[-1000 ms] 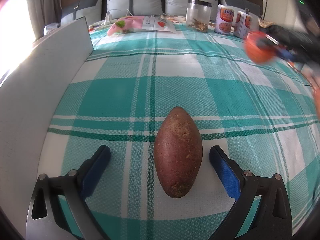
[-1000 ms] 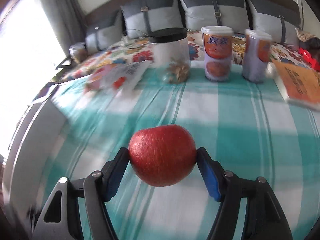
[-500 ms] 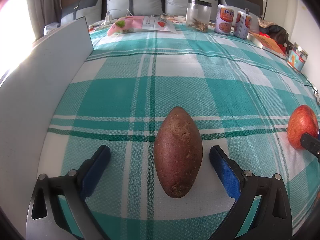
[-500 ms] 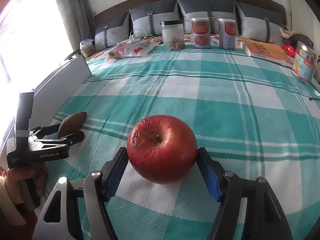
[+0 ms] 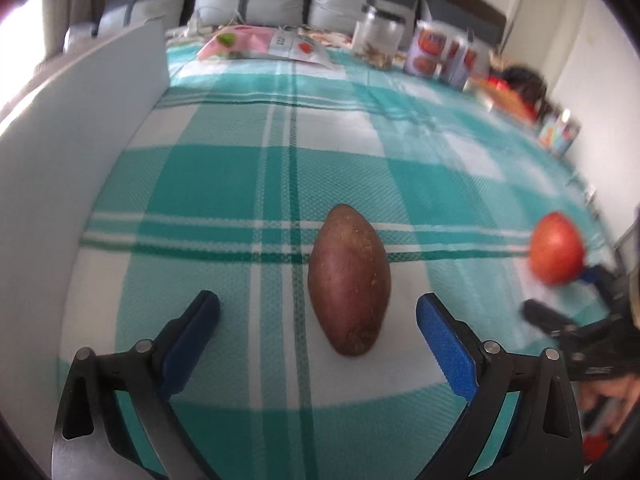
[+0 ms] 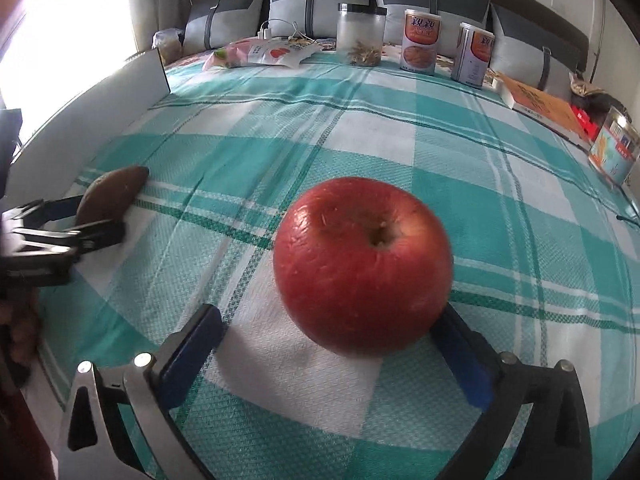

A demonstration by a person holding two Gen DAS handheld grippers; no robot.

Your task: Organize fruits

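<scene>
On the teal-and-white checked bedspread [image 6: 400,128], lying free between the spread fingers of the right gripper [image 6: 332,344]: a red apple [image 6: 362,266], stem hollow turned upward, resting on a white square of the cloth. Jaws having just been opening, now standing wide, the left blue pad [image 6: 192,352] clearly apart from the fruit, the right pad partly hidden behind the apple's lower edge, so contact there impossible to judge. Over in the left wrist view, sitting lengthwise between the parted fingers of the left gripper [image 5: 318,324]: a reddish-brown sweet potato [image 5: 349,278], pointed ends facing toward and away from the camera, touching neither blue pad [image 5: 448,344], lying flat on the cloth. Showing at the right edge of that same view, blurred: the apple [image 5: 556,248] with the dark frame of the right gripper just below it, well apart from the sweet potato. Standing along the left side of the bed: a white board [image 6: 92,116]. Lining the far end near the grey pillows [image 6: 316,4]: a pink snack bag [image 6: 260,52], a clear jar [image 6: 360,34] with a dark lid, and two orange-labelled cans [image 6: 420,42]. Lying off to the right: an orange book [image 6: 540,104] and another tin [image 6: 614,148].
</scene>
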